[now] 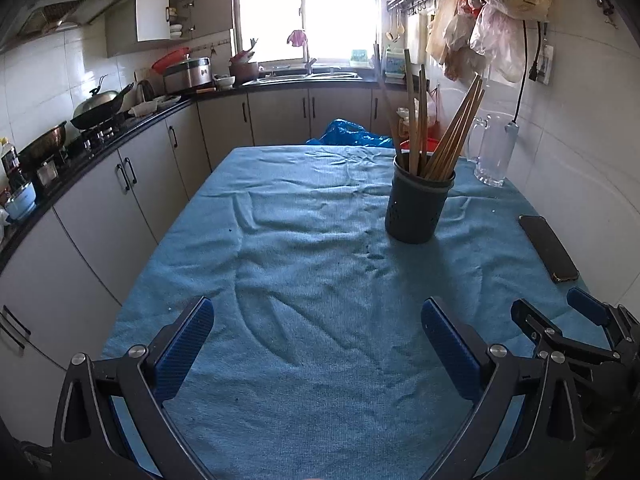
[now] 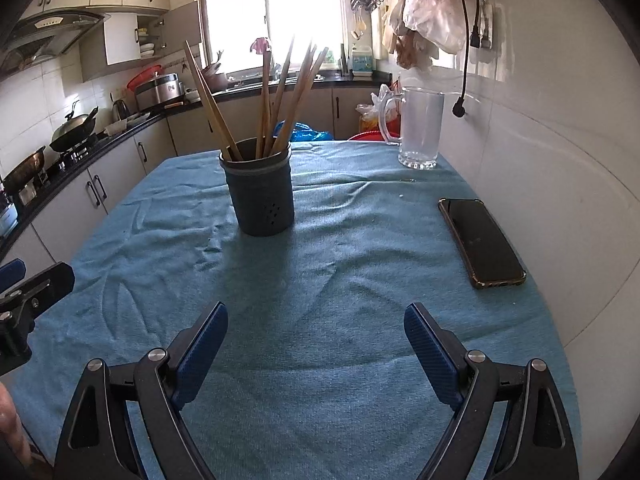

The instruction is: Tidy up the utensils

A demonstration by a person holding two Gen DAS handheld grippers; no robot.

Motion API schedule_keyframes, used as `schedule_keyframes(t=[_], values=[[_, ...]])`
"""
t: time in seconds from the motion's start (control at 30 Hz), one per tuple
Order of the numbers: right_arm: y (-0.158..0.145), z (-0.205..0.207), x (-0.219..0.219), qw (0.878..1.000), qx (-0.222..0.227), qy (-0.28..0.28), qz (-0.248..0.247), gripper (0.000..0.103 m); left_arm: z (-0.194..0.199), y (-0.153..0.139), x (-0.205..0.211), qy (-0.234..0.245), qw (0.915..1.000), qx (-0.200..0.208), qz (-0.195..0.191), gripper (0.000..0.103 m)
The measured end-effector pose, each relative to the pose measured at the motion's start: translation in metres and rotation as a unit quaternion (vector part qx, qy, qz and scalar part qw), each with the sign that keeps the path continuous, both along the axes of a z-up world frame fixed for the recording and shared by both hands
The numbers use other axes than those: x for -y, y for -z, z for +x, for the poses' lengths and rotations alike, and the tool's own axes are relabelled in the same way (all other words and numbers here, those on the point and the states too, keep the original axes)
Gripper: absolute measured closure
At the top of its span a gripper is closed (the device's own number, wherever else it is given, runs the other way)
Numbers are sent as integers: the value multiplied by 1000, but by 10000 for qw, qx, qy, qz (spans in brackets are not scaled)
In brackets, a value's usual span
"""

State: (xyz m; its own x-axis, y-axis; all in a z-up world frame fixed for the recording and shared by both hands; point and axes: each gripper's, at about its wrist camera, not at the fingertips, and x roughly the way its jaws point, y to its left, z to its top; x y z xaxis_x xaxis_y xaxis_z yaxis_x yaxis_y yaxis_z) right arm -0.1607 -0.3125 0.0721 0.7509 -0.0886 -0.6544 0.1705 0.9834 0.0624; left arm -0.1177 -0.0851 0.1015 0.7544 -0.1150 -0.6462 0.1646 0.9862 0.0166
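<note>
A dark grey utensil holder [image 1: 418, 204] stands upright on the blue tablecloth [image 1: 312, 280], with several wooden chopsticks [image 1: 452, 132] standing in it. It also shows in the right wrist view [image 2: 262, 192], with the chopsticks [image 2: 280, 96] fanned out. My left gripper [image 1: 318, 326] is open and empty above the near part of the table. My right gripper [image 2: 316, 330] is open and empty, to the right of the left one; it shows in the left wrist view [image 1: 556, 312]. The left gripper's fingers [image 2: 40, 276] show at the right wrist view's left edge.
A black phone [image 2: 482, 242] lies on the cloth at the right, near the white tiled wall. A clear glass mug [image 2: 420, 128] stands at the far right corner. Kitchen cabinets and a counter with pans [image 1: 96, 110] run along the left. A blue bag [image 1: 348, 134] lies behind the table.
</note>
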Motion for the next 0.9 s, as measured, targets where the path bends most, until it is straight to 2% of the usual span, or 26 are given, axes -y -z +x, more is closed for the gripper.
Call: schedule_keyframes(t=[0.9], values=[[11,6,-3,9999,-136,18,56,10,6,13,0,22,9998,-183,-76,0]])
